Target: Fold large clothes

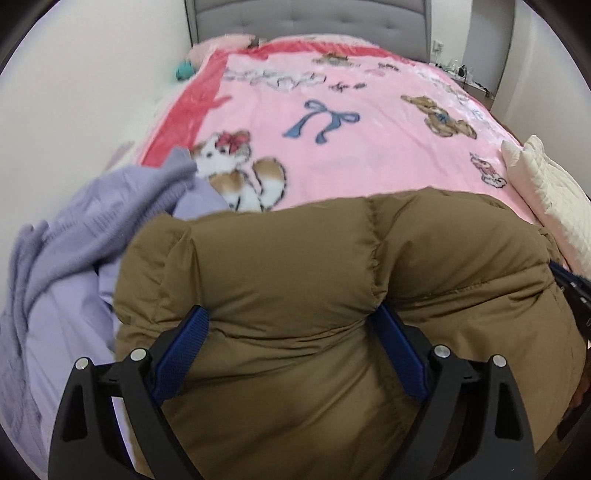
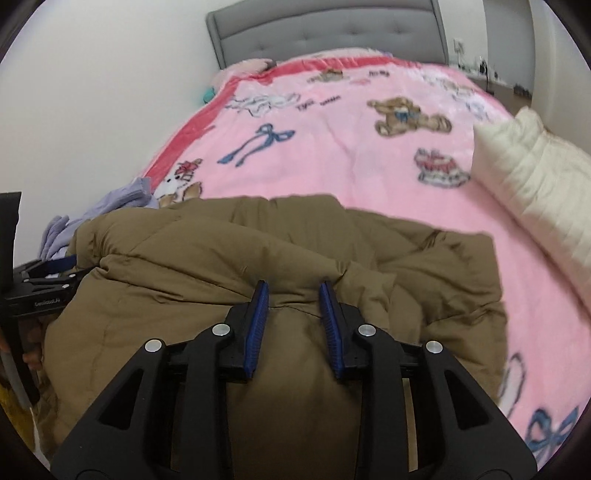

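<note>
A brown puffer jacket (image 1: 332, 258) (image 2: 221, 251) lies bunched at the near end of the bed. My left gripper (image 1: 291, 314) stands wide open over its left part. The padded fabric bulges up between the blue pads (image 1: 184, 350) and brushes them, but I see no pinch. My right gripper (image 2: 293, 291) is open by a narrow gap above the jacket's middle, with fabric lying under and between the fingertips, not clamped. The left gripper (image 2: 44, 273) shows at the left edge of the right wrist view. Part of the right gripper (image 1: 576, 291) shows at the right edge of the left wrist view.
A pink blanket (image 1: 351, 147) with cartoon prints covers the bed up to a grey headboard (image 1: 306, 18). A crumpled lilac garment (image 1: 74, 229) (image 2: 122, 199) lies left of the jacket against the white wall. A cream quilted item (image 1: 546, 192) (image 2: 535, 166) rests at the right edge.
</note>
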The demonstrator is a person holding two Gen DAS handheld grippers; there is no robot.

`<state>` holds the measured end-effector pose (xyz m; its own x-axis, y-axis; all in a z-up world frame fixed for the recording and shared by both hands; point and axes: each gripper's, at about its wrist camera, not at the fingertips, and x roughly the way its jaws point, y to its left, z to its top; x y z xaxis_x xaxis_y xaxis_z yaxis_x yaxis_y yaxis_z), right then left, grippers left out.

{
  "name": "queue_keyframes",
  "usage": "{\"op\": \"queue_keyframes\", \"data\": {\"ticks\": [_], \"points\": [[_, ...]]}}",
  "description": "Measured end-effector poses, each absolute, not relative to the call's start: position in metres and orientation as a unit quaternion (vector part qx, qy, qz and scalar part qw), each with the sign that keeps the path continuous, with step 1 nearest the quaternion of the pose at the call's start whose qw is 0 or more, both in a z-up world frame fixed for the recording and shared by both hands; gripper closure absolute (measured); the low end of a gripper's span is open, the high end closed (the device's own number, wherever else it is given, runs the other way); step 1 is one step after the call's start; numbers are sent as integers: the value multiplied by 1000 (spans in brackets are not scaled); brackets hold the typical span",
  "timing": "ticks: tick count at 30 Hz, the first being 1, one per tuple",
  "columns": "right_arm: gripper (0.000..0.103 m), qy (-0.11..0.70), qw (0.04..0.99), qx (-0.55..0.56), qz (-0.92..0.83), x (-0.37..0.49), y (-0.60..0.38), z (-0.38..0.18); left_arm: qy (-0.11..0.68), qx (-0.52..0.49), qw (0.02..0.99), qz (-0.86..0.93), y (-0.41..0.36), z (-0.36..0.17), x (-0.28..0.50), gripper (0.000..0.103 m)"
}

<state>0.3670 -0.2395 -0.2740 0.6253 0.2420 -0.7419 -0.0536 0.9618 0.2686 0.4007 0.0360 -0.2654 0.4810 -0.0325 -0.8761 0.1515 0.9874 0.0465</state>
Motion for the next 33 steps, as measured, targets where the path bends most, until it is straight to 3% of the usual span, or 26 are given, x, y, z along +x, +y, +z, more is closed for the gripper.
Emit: {"op": "queue_keyframes", "data": {"ticks": [15, 20, 22, 24, 33], "points": [[76, 450, 882, 109, 86, 367, -235, -321, 505, 61, 859, -59, 31, -311, 398, 11], [73, 429, 887, 145, 86, 353, -245, -291, 459, 69, 883, -68, 36, -284, 377, 11], [70, 358, 913, 165, 100, 324, -253, -264, 415, 64, 905, -72, 43, -264, 353, 11], [61, 318, 929, 156, 104, 300, -251, -249, 394, 54, 914, -75, 52, -255, 329, 11], [63, 354, 927, 54, 108, 274, -222, -297, 422, 36, 903, -67, 68, -290, 299, 11]]}}
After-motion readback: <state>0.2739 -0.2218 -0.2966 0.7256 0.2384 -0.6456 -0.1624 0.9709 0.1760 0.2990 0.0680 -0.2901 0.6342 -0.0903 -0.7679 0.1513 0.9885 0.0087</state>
